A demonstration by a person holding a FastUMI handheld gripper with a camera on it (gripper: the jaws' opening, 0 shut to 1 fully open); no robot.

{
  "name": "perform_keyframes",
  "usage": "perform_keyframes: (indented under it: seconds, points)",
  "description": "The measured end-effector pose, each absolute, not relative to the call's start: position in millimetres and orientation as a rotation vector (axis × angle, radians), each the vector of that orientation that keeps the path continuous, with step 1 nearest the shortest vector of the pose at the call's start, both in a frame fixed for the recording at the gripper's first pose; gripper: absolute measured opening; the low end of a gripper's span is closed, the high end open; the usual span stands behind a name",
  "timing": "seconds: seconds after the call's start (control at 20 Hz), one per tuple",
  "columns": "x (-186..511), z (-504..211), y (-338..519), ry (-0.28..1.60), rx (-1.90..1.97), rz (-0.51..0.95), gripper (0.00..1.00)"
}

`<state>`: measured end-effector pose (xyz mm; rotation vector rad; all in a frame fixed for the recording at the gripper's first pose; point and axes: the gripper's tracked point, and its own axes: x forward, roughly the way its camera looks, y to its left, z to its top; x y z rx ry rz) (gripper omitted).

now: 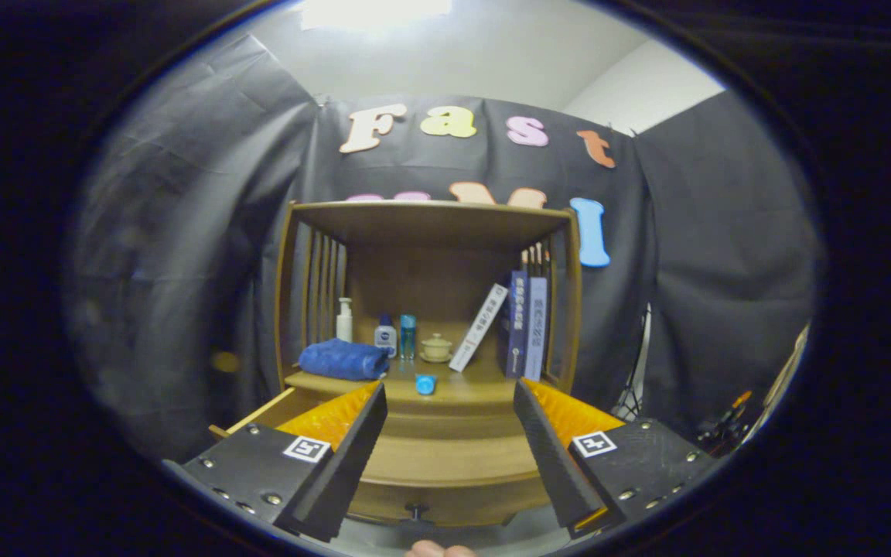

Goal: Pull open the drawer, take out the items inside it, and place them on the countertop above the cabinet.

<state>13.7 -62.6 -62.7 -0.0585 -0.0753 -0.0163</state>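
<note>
A wooden cabinet (430,224) stands ahead with its drawer (445,464) pulled out below the countertop (476,391). The drawer's dark knob (416,511) sits low between my fingers. My gripper (449,398) is open, with nothing between the fingers, held above the drawer and just short of the countertop's front edge. A small blue cap-like item (425,384) lies on the countertop just beyond the fingertips. A rolled blue towel (343,360) lies on the countertop to the left. The drawer's inside is mostly hidden by my fingers.
At the back of the countertop stand a white pump bottle (345,319), two small bottles (395,336), a lidded cup (436,347), and several books (523,325), one leaning. A person's fingertip (438,550) shows below the knob. Black cloth surrounds the cabinet.
</note>
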Motion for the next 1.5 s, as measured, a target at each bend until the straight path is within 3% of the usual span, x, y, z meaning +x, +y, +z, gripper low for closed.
perform_keyframes:
  seconds: [0.75, 1.5]
  points:
    - [11.1, -231.9, -63.0, 0.159, -0.031, -0.005, 0.98]
    - [88.2, -268.8, -20.0, 0.170, 0.071, 0.053, 0.99]
